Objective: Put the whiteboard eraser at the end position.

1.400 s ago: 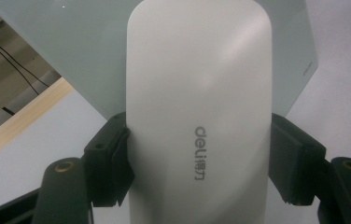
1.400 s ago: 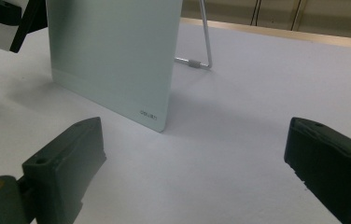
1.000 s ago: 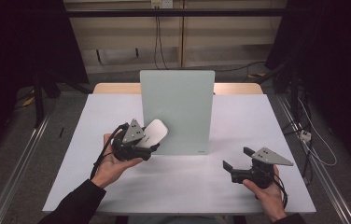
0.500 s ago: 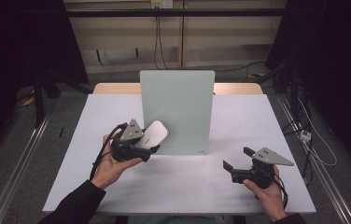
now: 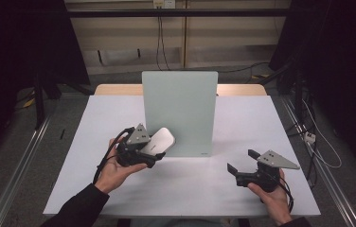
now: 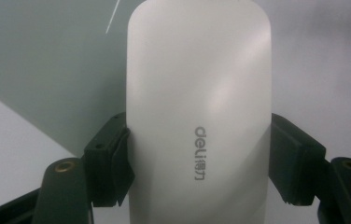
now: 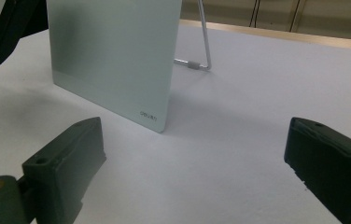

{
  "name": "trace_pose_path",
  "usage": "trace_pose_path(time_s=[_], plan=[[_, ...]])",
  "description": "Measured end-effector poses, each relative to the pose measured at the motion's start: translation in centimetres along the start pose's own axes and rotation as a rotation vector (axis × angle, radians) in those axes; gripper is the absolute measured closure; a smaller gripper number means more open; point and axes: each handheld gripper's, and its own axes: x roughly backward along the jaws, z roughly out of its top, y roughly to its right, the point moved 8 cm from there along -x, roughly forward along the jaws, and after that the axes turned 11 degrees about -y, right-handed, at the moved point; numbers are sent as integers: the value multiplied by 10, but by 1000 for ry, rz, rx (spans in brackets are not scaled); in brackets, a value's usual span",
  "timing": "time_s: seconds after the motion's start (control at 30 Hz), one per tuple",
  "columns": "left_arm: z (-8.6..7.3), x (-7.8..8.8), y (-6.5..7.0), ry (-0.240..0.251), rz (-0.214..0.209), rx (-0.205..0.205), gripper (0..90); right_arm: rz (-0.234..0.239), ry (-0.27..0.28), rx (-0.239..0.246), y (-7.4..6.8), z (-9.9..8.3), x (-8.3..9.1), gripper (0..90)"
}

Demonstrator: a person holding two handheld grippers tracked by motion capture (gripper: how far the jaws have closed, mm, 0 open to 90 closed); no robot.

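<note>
While gripping a white eraser (image 6: 197, 116), left tool (image 5: 155, 158) hovers.

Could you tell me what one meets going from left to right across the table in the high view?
Left gripper → white eraser-like block held in its jaws → upright pale green board → right gripper, jaws open.

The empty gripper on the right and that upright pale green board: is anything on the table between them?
Nothing: between the right gripper and the board lies bare white table, seen in the high view.
</note>
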Motion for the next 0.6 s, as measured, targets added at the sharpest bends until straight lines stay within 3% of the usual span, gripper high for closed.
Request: trace_pose_path(time_s=[0.33,0.37,0.6], plan=[[-1,-13,16,-101,-81,-71,312,-1,1,-2,0,0,1,49],[-1,-14,20,-116,-83,-94,312,-1,1,-2,0,0,1,49],[0,-24,42,-168,-142,-125,312,0,0,0,-1,0,1,49]])
